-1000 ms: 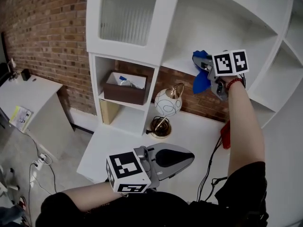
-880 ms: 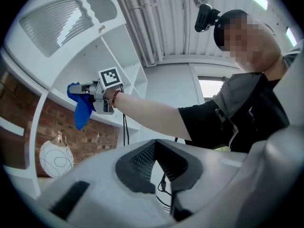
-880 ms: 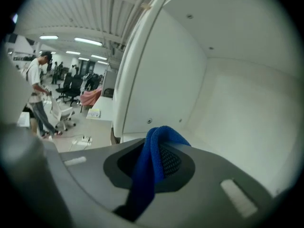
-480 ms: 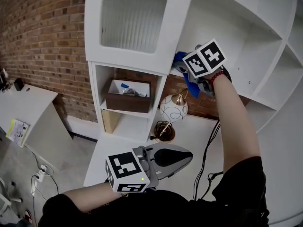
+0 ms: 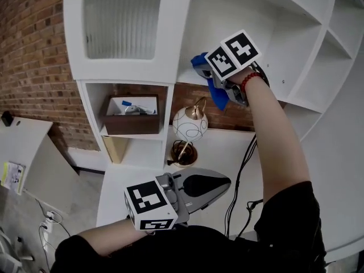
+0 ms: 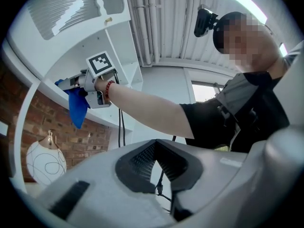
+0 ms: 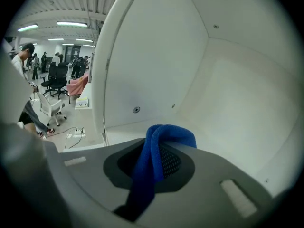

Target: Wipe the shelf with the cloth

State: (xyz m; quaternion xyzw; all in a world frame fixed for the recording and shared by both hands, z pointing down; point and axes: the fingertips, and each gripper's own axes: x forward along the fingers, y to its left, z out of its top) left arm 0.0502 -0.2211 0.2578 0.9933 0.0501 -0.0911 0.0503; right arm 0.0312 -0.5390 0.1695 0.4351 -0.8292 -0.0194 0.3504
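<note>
The right gripper [image 7: 156, 156] squeezes the blue cloth [image 7: 166, 136] between its jaws. The cloth pokes out over the jaw tips in the middle of the frame, right at the white shelf [image 7: 124, 127]. Low in the frame, the left gripper [image 6: 154, 148] has its jaws closed on nothing.

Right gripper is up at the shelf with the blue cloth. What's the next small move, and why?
Probably lower the right gripper slightly so the blue cloth presses onto the shelf board, then start a stroke. Its jaws are shut on the cloth, but the bunched fold appears to sit just above the board near the front edge, with the tail hanging below.
</note>
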